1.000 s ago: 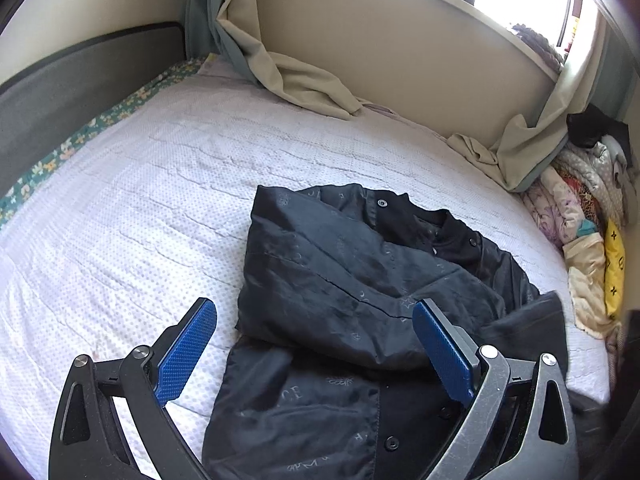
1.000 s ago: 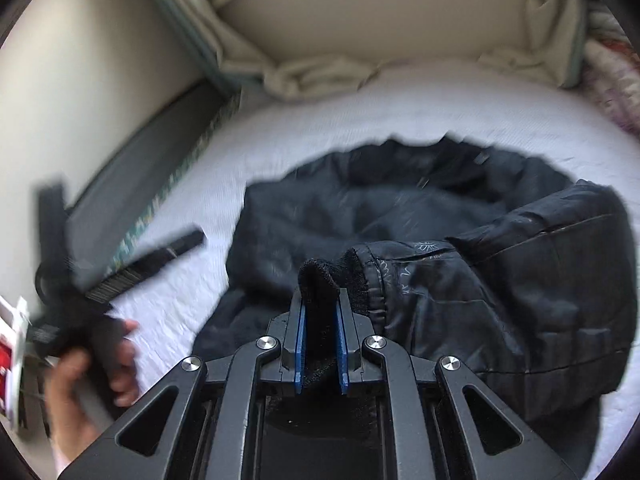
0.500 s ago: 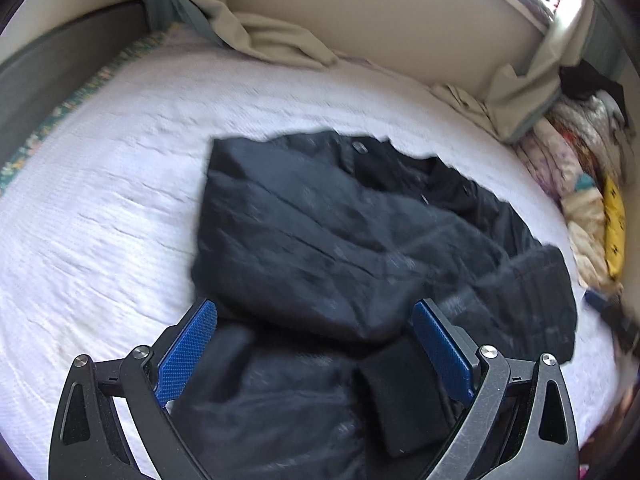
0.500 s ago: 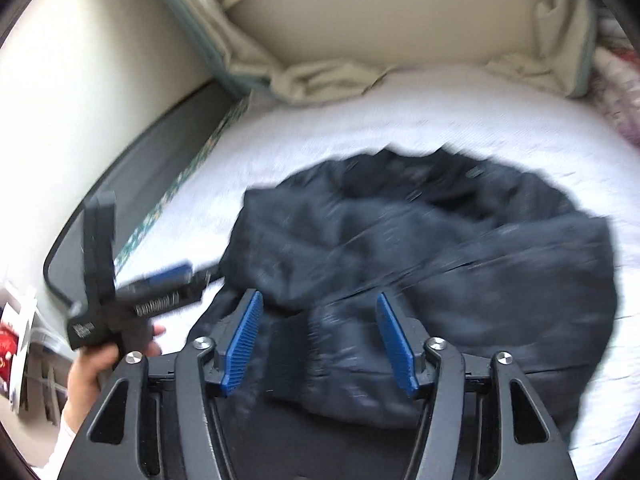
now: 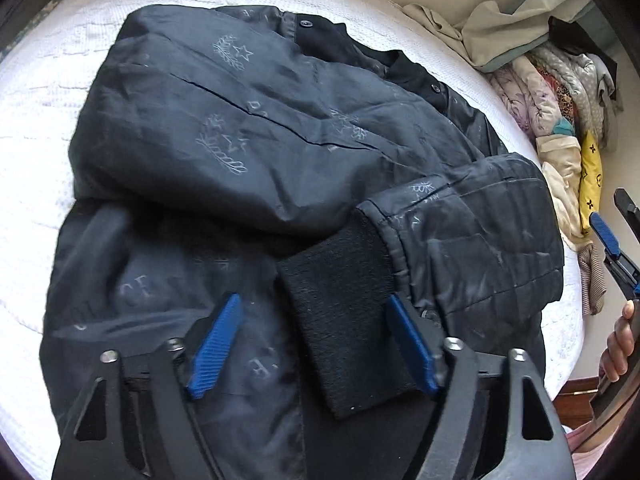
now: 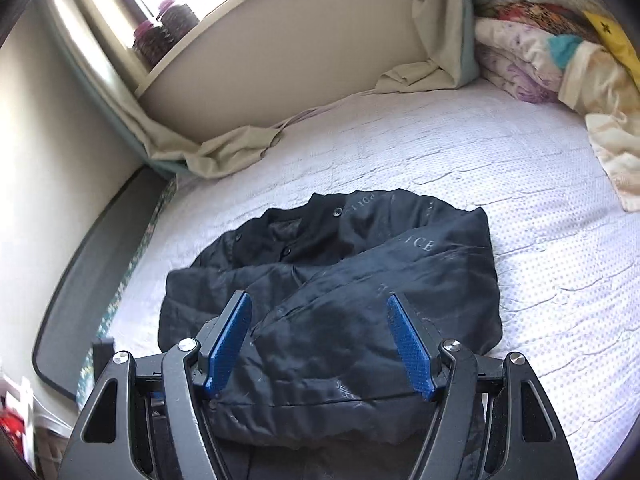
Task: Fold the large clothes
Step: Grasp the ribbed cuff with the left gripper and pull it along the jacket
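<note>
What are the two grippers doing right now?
Left gripper: open, closing in around the cuff, not gripping.
Right gripper: open, just let go, above the jacket.

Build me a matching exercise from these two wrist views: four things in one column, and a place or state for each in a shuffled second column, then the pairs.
Things:
1. ribbed sleeve cuff
2. black jacket
3. pile of bedding
4. yellow cushion

Places or states:
A. spread on the white bedspread, sleeves folded in
B. heaped at the far right end of the bed
C. lying between the left gripper's open pads
D. tucked at the near edge of the bedding pile

Pairs: 1-C, 2-A, 3-B, 4-D
</note>
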{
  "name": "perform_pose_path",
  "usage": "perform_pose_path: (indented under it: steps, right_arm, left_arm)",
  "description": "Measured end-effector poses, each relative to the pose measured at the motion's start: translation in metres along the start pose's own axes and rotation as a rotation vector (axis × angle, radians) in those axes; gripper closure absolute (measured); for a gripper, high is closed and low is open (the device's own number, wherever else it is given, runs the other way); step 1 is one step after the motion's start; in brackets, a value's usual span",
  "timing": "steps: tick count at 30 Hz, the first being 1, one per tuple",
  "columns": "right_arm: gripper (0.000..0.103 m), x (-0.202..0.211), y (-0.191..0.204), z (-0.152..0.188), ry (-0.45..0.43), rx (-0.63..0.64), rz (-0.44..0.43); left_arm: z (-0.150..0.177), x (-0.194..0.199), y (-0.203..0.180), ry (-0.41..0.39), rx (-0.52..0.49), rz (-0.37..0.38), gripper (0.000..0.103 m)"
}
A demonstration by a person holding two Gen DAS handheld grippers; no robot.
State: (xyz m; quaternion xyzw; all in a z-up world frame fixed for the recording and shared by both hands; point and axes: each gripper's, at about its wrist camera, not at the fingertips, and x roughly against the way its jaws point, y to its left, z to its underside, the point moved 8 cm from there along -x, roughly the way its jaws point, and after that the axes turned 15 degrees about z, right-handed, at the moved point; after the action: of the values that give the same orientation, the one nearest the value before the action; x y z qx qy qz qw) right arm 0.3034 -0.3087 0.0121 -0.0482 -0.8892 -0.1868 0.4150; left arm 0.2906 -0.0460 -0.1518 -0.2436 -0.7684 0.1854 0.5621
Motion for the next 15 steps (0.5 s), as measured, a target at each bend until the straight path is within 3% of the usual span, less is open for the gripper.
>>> perform_pose_path:
  steps: [3, 5, 6, 10, 15]
  right_arm:
    - [0.034, 0.002, -0.005, 0.001, 0.007, -0.006, 0.003]
    - [0.034, 0.003, -0.010, 0.000, 0.009, -0.014, 0.007]
    - [0.034, 0.003, -0.013, 0.000, 0.010, -0.022, 0.010]
    - [0.034, 0.002, -0.022, -0.002, 0.015, -0.059, 0.021]
    - [0.034, 0.003, -0.030, -0.004, 0.013, -0.077, 0.036]
  left_arm:
    - [0.003, -0.005, -0.006, 0.020, 0.026, 0.077, 0.060]
    - [0.003, -0.006, -0.007, 0.022, 0.032, 0.093, 0.075]
    - [0.003, -0.005, -0.008, 0.021, 0.031, 0.102, 0.087]
    - [-0.009, 0.019, -0.019, -0.033, -0.010, 0.120, 0.088]
    - [-0.032, 0.066, -0.017, -0.152, -0.071, 0.044, 0.088]
